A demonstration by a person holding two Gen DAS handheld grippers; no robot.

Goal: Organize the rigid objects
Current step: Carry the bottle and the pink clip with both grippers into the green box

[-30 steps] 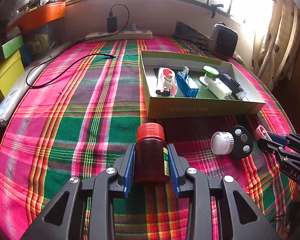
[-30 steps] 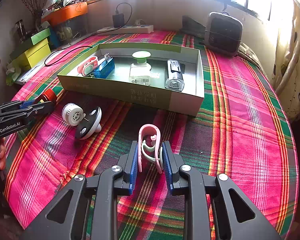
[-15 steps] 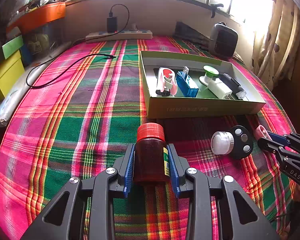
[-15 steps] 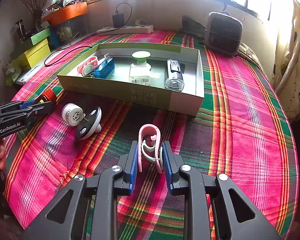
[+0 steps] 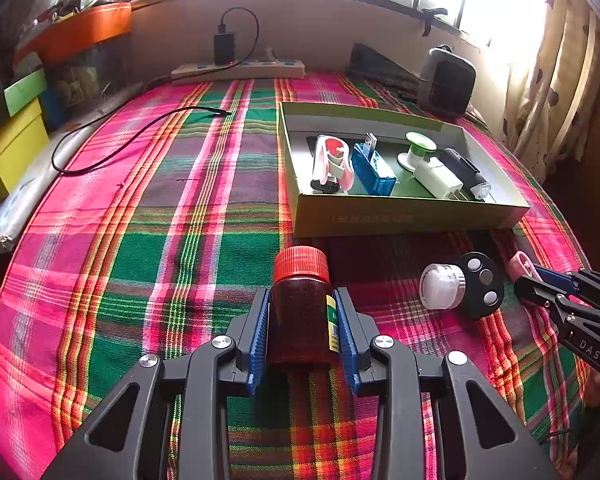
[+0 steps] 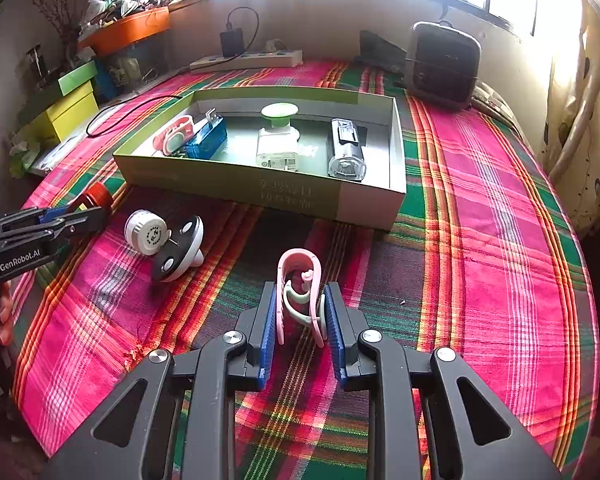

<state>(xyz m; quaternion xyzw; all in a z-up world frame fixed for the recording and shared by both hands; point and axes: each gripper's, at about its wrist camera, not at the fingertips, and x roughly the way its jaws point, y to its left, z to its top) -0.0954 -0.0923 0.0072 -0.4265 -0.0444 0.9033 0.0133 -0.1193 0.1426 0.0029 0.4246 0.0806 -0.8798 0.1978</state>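
I am holding two things at once over the plaid-covered bed [image 5: 148, 264]. My left hand-held gripper [image 5: 302, 332] is clamping a brown bottle with a red cap [image 5: 300, 312], its blue pads pressing both sides of the body; the bottle is lying with its long axis running straight ahead along the fingers, cap leading. My right hand-held gripper [image 6: 300, 320] is closed on a pink clip [image 6: 300, 292], the loop of the clip sticking out forward past the fingertips.

The relation I am watching is where the green box [image 5: 404, 216] lies from each load. From the left view it is sitting ahead and to the right of the bottle, its near wall just beyond the cap. From the right view the green box [image 6: 260, 188] is lying ahead and slightly left of the clip. The left hand looks nearer, though the fisheye bend is making that hard to judge.

Inside the box the free floor seems to be at the right end, beside the dark torch-like item [image 6: 346, 152], so I judge the clip is better placed for that gap.

A white cap and black disc [image 6: 168, 244] are lying loose on the bed between the two hands.
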